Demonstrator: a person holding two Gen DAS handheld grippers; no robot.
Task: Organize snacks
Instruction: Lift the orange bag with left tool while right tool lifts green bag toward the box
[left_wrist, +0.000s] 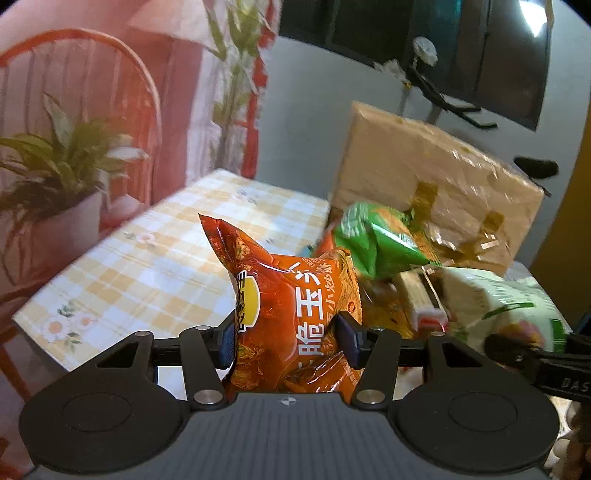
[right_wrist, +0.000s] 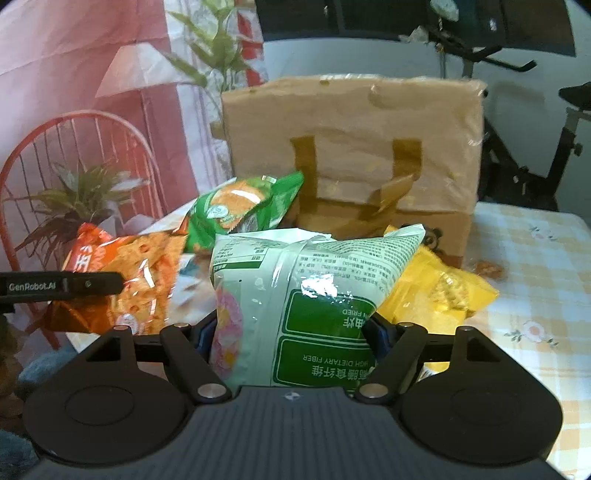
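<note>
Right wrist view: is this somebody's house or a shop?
Most likely a home, perhaps a dining corner. A checked floral tablecloth covers the table, a red wire chair and a potted plant stand beside it, and an exercise bike is behind the brown bag.

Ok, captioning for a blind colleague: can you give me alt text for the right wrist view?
The right gripper clamps a pale green snack bag. Behind it lie an orange bag, a green bag and a yellow bag, before a tan tote on a checked tablecloth.
</note>
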